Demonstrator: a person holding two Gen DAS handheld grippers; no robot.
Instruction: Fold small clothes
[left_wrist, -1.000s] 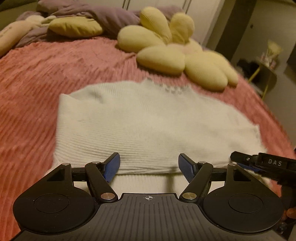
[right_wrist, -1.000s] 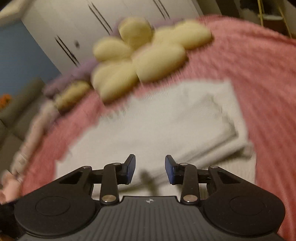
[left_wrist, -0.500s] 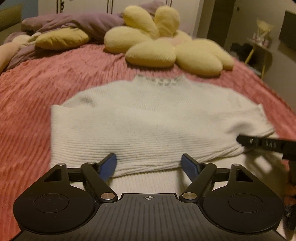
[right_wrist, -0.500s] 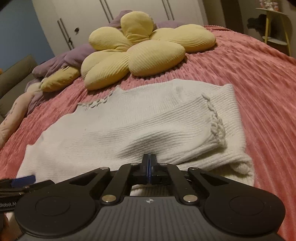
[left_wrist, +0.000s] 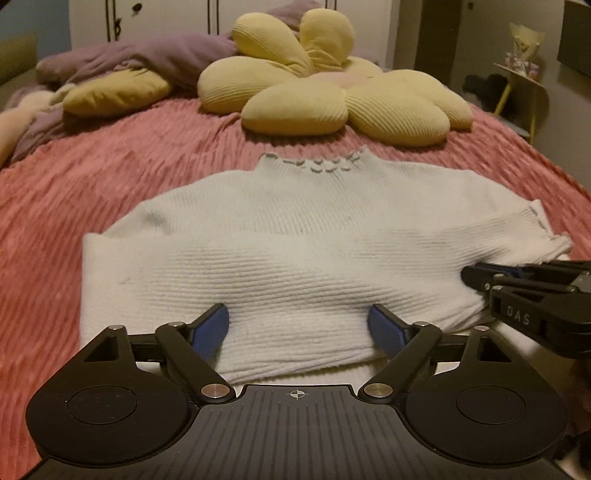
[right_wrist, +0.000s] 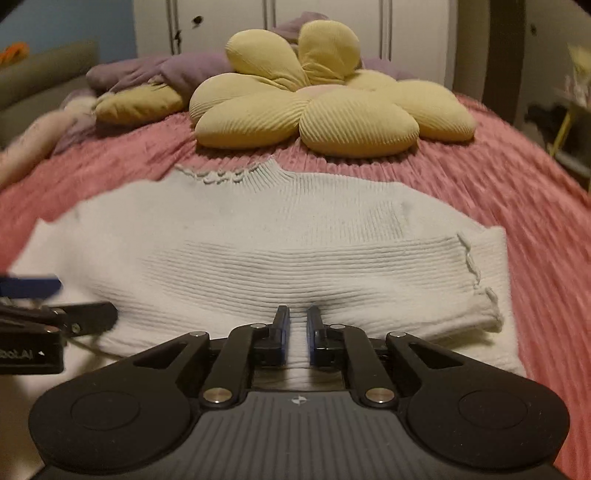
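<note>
Sweater: a white ribbed sweater (left_wrist: 295, 251) is laid flat on the pink bedspread (left_wrist: 110, 166), filling the centre of both views; its frilled collar (left_wrist: 317, 164) is turned toward the top of the frame, and a sleeve is folded across the body, its frilled cuff (right_wrist: 476, 273) seen at centre right of the right wrist view.
Left gripper: the left gripper (left_wrist: 299, 326) is seen at lower centre of its own view; its jaws are spread wide and opening, with the near edge of the sweater lying between the blue pads, which are not pressed on it.
Right gripper: the right gripper (right_wrist: 297, 332) is seen at lower centre of its view; its jaws are drawn close with a narrow strip of white knit showing between them, at the sweater's lower edge. Whether the knit is pinched cannot be told.
Background: a yellow flower-shaped cushion (right_wrist: 317, 96) is placed beyond the collar, in the upper centre; a purple blanket (left_wrist: 147, 59) is bunched at upper left.
</note>
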